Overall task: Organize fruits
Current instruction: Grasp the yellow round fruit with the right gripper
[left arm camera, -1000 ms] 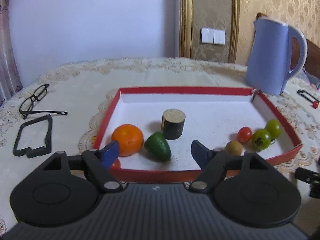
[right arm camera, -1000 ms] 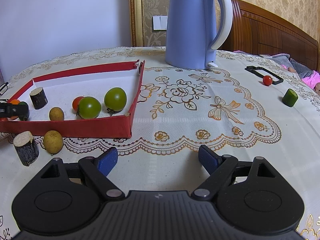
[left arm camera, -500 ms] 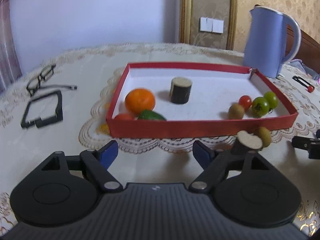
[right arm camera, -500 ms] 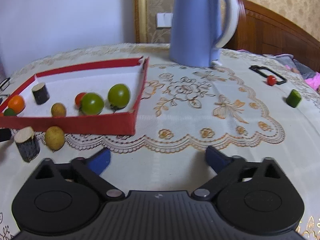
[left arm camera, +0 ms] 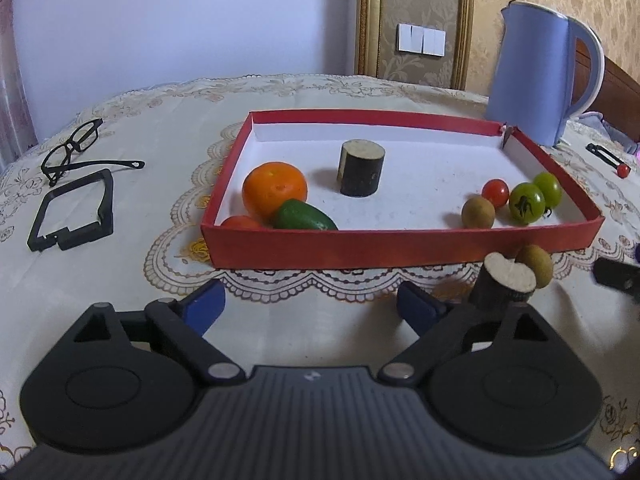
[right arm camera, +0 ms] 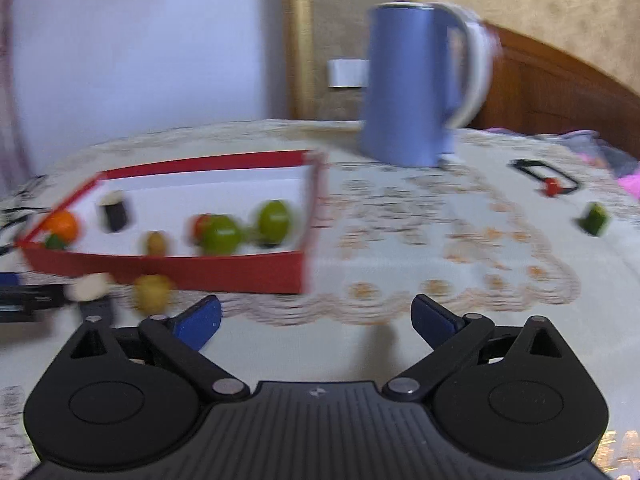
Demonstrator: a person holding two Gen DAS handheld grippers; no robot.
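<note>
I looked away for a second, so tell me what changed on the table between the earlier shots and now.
The left tool has backed out of the red tray to the tablecloth in front of it; its jaws are opening, with nothing between them. The right tool is empty too, jaws closing. The orange, avocado, tomatoes and kettle stayed put.

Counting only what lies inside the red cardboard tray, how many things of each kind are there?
Round orange fruit: 1
Small red tomatoes: 2
Round green tomatoes: 2
Oblong green fruit: 1
Brown oval kiwi: 1
Dark wooden cylinder: 1
Total: 8
</note>
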